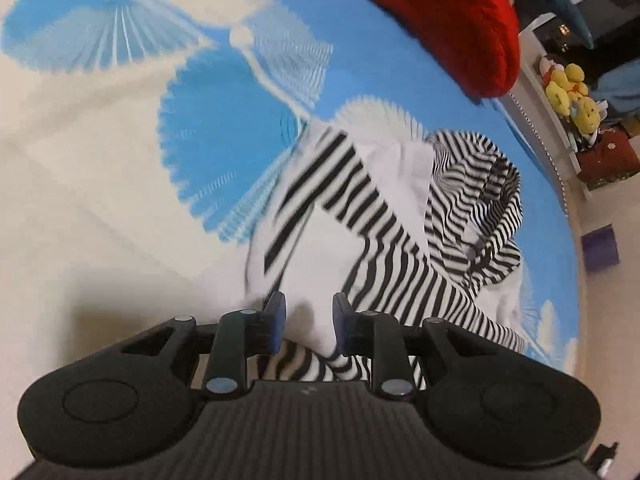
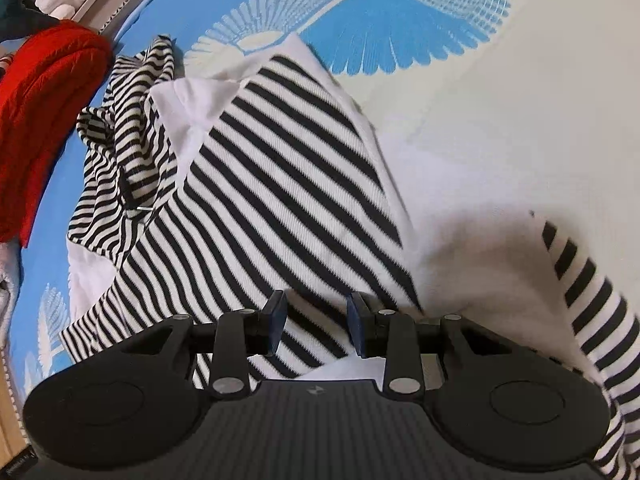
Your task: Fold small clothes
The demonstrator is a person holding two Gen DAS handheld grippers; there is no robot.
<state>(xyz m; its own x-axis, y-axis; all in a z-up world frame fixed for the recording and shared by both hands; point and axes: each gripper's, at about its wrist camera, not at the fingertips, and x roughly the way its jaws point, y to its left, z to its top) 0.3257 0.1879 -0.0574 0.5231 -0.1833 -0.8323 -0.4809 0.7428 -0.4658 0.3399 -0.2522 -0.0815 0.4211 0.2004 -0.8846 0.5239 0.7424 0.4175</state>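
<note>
A black-and-white striped garment (image 1: 384, 216) with white parts lies rumpled on the blue-and-cream patterned bedsheet (image 1: 100, 168). My left gripper (image 1: 308, 322) hangs over its near edge, with white cloth between the parted blue pads. In the right wrist view the striped garment (image 2: 288, 184) spreads across the middle, a flap folded over. My right gripper (image 2: 316, 326) stands over the striped cloth with its pads parted. A striped piece (image 2: 592, 300) hangs at the right, lifted and blurred.
A red knitted garment (image 1: 452, 20) lies at the far side of the bed, also in the right wrist view (image 2: 40, 112). Yellow plush toys (image 1: 572, 96) sit on a white shelf beside the bed. A purple box (image 1: 600, 252) stands on the floor.
</note>
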